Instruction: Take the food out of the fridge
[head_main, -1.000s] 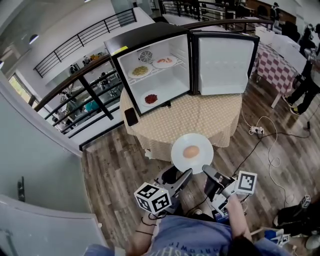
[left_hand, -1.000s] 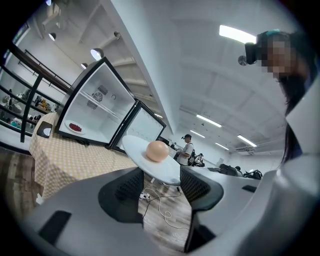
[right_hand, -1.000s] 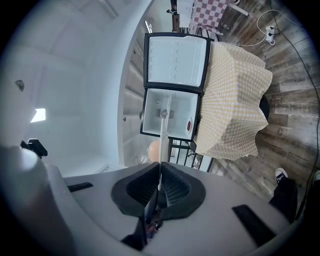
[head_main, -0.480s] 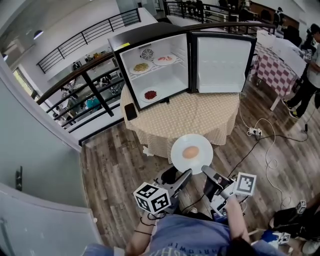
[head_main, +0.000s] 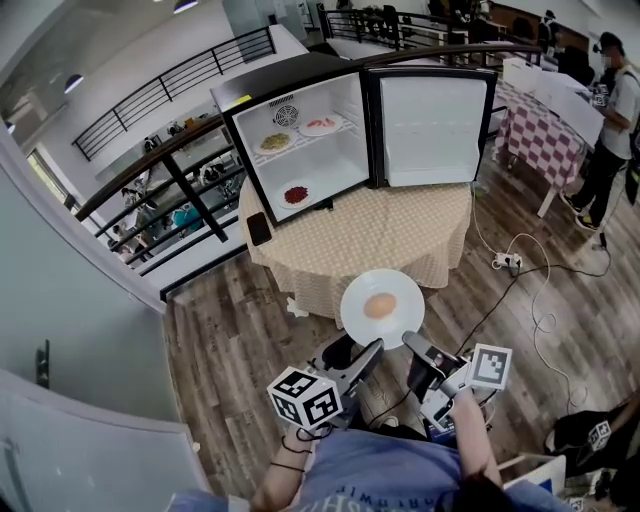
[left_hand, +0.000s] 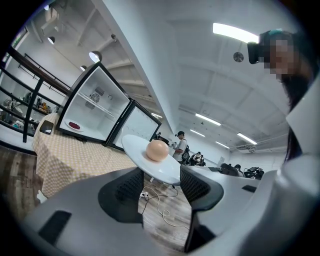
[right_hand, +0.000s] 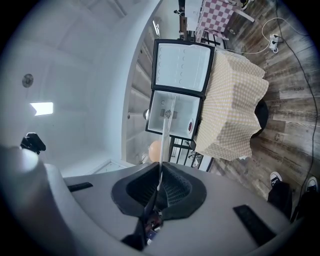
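Note:
A white plate (head_main: 381, 306) carrying a round tan bun (head_main: 380, 304) hangs over the floor just in front of the table. My right gripper (head_main: 413, 345) is shut on the plate's near rim; in the right gripper view the plate (right_hand: 164, 127) runs edge-on out of the closed jaws (right_hand: 159, 187). My left gripper (head_main: 370, 352) is open beside it, under the rim. In the left gripper view the plate (left_hand: 167, 170) and bun (left_hand: 157, 150) show beyond the parted jaws (left_hand: 161, 187). The open fridge (head_main: 300, 85) holds three plates: yellow food (head_main: 274, 142), pink food (head_main: 322, 126), red food (head_main: 296, 194).
The fridge stands on a round table with a checked cloth (head_main: 380, 235); a dark phone (head_main: 259, 229) lies at its left edge. A power strip and cables (head_main: 505, 260) trail on the wooden floor at right. A person (head_main: 612, 120) stands by another checked table (head_main: 540, 130).
The plate and both grippers have drawn slightly back from the table, with the grip unchanged. The person at the right edge has shifted position.

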